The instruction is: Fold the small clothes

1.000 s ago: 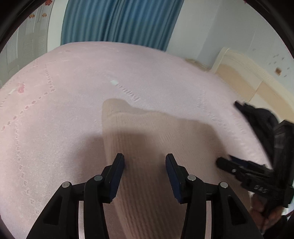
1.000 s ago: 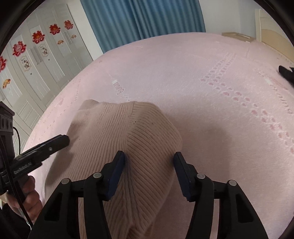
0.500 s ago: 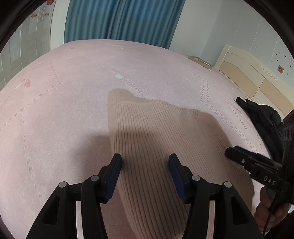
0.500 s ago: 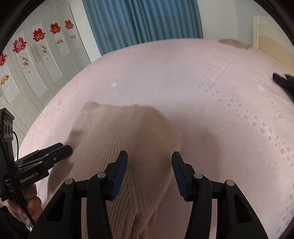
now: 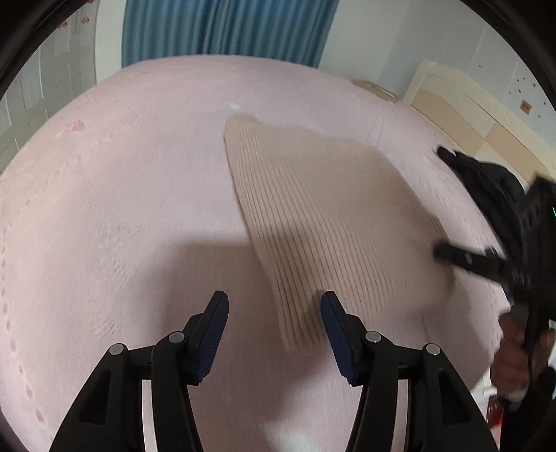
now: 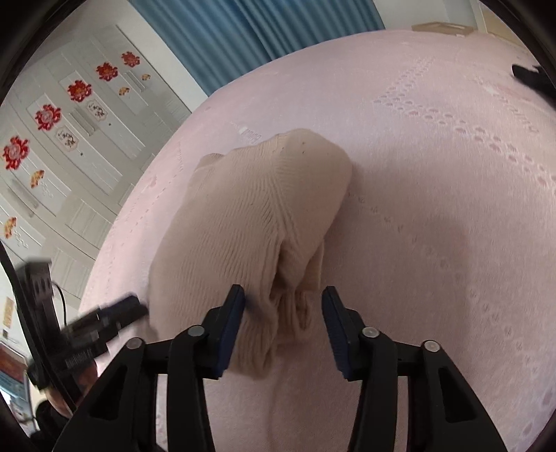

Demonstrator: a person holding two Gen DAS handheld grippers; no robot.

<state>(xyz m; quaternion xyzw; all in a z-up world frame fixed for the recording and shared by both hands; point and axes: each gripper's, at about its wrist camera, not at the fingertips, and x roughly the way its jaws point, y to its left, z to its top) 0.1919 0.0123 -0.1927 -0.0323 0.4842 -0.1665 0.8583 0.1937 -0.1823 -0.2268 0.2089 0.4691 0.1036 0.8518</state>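
A beige ribbed knit sweater [image 5: 330, 215] lies on the pink bedspread [image 5: 121, 208]. My left gripper [image 5: 274, 323] is open, low over the bedspread. The sweater's near left corner reaches in between its fingers beside the right pad, and nothing is gripped. In the right wrist view the sweater [image 6: 250, 215] is bunched and wrinkled at its near end. My right gripper [image 6: 283, 313] straddles that bunch and its jaws are closing. The left pad is against the fabric and the right pad stands clear of it. Each gripper shows in the other's view: the right gripper [image 5: 469, 260] and the left gripper [image 6: 114, 313].
A black garment [image 5: 486, 180] lies at the bed's right side, near a cream headboard [image 5: 469, 114]. Blue curtains [image 5: 226, 27] hang behind the bed. White wardrobe doors with red flower stickers [image 6: 69, 121] line the left. A person's hand [image 5: 514, 354] holds the right gripper.
Both grippers have drawn back toward the sweater's near end. The left one has shifted off the fabric to its left edge. The right jaws have narrowed around bunched fabric.
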